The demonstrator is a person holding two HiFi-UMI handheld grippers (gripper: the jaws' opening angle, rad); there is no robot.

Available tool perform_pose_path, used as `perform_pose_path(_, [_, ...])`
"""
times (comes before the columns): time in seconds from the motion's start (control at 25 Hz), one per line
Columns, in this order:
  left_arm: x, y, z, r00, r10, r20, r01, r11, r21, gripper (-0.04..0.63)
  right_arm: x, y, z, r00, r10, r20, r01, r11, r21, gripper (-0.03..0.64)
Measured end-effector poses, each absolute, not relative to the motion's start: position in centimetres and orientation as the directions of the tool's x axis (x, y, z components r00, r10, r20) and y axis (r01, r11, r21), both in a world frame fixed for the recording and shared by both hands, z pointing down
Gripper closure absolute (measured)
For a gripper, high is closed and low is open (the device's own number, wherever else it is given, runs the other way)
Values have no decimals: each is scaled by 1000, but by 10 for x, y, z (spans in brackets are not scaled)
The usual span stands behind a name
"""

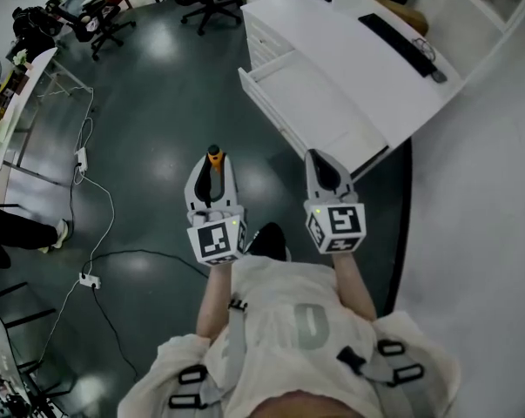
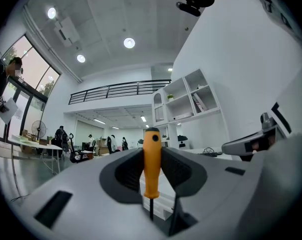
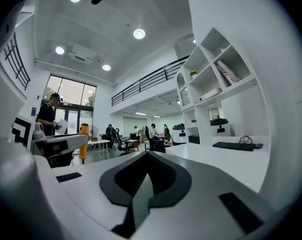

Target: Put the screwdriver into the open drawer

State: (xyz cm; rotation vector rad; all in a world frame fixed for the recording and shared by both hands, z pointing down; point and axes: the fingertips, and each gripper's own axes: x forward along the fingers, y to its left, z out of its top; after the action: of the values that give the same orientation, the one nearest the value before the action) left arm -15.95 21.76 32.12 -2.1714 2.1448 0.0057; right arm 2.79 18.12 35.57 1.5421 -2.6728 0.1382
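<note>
Left hand-held gripper (image 1: 214, 179) is clenched on the screwdriver (image 2: 152, 161). The orange handle stands upright between the jaws and the dark shaft points down. Right hand-held gripper (image 3: 147, 159) is clenched with its jaws together on themselves. I see both held level, side by side, above the dark floor (image 1: 149, 103) in front of the person. The white worktop (image 1: 358, 68) is ahead, with its drawer (image 1: 307, 103) pulled out towards the right one. The screwdriver is not in the drawer yet; in the head view it sits to the drawer's lower left, apart from it. A keyboard (image 1: 401, 42) lies on the worktop.
</note>
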Motion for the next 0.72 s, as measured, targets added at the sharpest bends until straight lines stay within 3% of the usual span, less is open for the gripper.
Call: perform_pose_path(0.72, [-166,167,333,27,-996,-86,-997,-21,-68,486,37,147,371,-490,-865,106,-872,484,-75,613])
